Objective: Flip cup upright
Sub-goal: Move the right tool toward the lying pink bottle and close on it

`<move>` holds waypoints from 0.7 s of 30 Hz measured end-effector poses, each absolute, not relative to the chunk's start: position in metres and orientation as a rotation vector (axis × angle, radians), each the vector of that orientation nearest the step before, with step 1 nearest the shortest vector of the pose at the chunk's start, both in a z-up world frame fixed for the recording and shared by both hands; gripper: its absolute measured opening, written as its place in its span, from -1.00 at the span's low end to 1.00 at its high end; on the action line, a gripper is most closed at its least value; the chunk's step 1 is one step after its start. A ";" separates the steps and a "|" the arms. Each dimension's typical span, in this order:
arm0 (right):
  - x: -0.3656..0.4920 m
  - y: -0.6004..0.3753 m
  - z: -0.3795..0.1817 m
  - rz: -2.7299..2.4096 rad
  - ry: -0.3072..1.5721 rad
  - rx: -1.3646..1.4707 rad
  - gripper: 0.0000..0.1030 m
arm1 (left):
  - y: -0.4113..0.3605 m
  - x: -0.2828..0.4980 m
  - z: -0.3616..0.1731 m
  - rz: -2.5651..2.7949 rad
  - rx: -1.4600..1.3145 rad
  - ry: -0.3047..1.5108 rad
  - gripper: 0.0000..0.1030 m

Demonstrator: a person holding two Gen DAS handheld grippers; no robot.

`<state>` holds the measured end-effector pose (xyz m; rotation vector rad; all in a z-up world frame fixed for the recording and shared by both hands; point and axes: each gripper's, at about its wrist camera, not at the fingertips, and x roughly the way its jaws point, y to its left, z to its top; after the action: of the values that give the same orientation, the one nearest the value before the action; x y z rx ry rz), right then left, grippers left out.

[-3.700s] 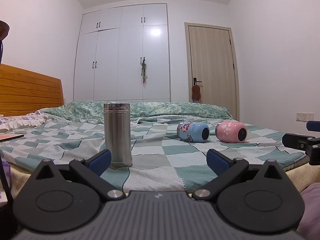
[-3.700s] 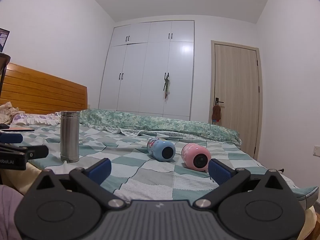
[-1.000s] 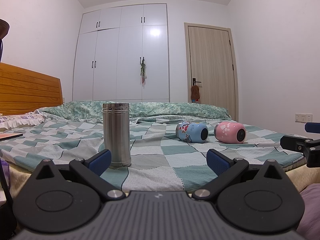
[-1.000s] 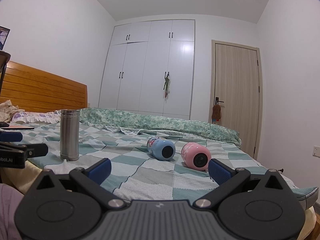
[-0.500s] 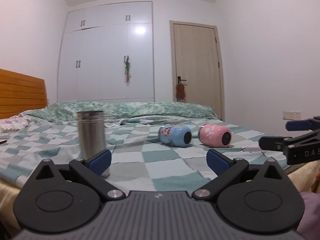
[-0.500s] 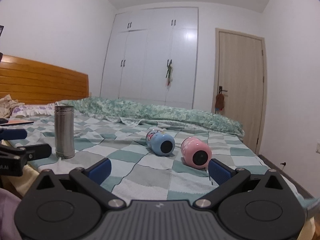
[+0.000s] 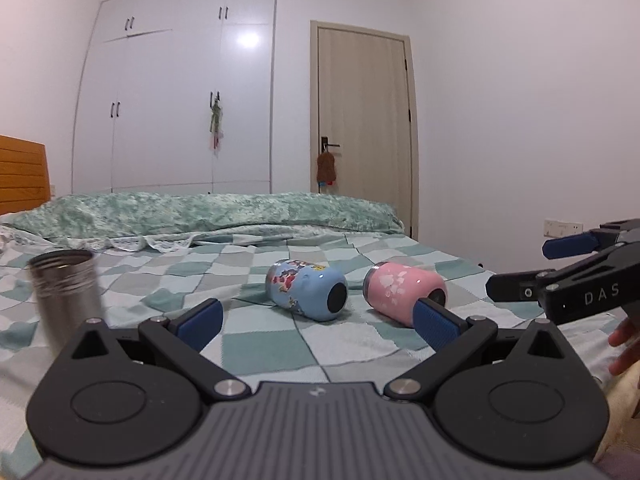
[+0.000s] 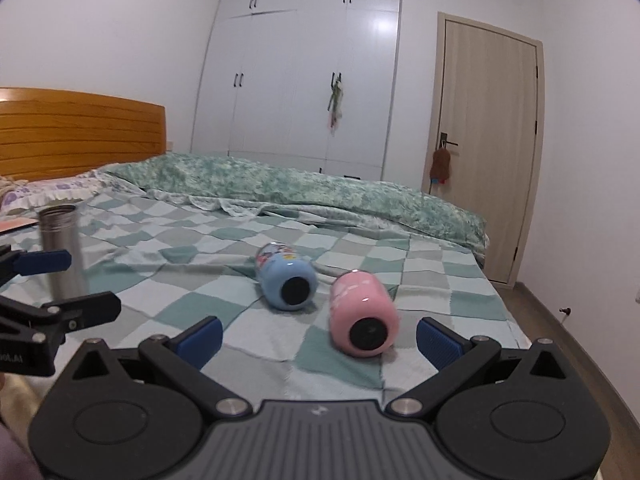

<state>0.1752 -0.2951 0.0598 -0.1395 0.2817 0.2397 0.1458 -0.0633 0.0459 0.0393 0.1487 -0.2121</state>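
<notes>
Pink and glossy, a small rounded cup with pale blossom prints (image 8: 362,316) lies on its side on the green-and-white checked bedspread (image 8: 248,332), its dark round end turned toward the near edge of the bed. Just beside it, at its 10 o'clock in the right wrist view, a light blue rounded cup with cartoon prints (image 8: 285,282) also lies on its side, dark end facing the same way; the two are close but apart. Well off at 9 o'clock, a tall brushed-steel cylinder flask (image 8: 62,250) stands upright on the bedspread.

The right tool (image 8: 318,340) hangs low over the near edge of the bed with its blue-padded fingers spread wide, gripping nothing; the pink cup sits between them at 12 o'clock, a little farther in. The left tool (image 7: 316,318) is likewise spread and empty, and the blue cup lies ahead between its pads.

Behind the bed at 12 o'clock are a rumpled green floral quilt (image 8: 304,190) and white wardrobe doors (image 8: 304,80).
</notes>
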 end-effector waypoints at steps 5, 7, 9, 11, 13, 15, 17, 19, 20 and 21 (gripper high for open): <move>0.226 -0.300 0.064 0.246 0.364 -0.154 1.00 | -0.077 0.189 0.051 -0.238 0.073 0.164 1.00; 0.246 -0.301 0.065 0.248 0.396 -0.163 1.00 | -0.081 0.205 0.050 -0.247 0.083 0.171 1.00; 0.267 -0.302 0.068 0.250 0.431 -0.173 1.00 | -0.083 0.223 0.051 -0.257 0.085 0.184 1.00; 0.288 -0.302 0.070 0.250 0.466 -0.179 1.00 | -0.084 0.240 0.053 -0.266 0.083 0.192 1.00; 0.309 -0.301 0.073 0.250 0.502 -0.186 1.00 | -0.085 0.257 0.054 -0.277 0.083 0.204 1.00; 0.328 -0.299 0.074 0.248 0.533 -0.192 1.00 | -0.086 0.274 0.054 -0.296 0.088 0.218 1.00; 0.346 -0.297 0.075 0.253 0.572 -0.196 1.00 | -0.088 0.291 0.055 -0.306 0.093 0.224 1.00; 0.367 -0.296 0.075 0.245 0.613 -0.187 1.00 | -0.088 0.306 0.055 -0.322 0.095 0.251 1.00; 0.377 -0.295 0.074 0.239 0.633 -0.178 1.00 | -0.088 0.314 0.053 -0.331 0.097 0.268 1.00; 0.387 -0.295 0.073 0.234 0.657 -0.169 1.00 | -0.088 0.320 0.052 -0.340 0.096 0.277 1.00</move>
<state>0.3872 -0.2954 0.0732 -0.1687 0.6575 0.2340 0.3199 -0.0885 0.0518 0.0956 0.2773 -0.3397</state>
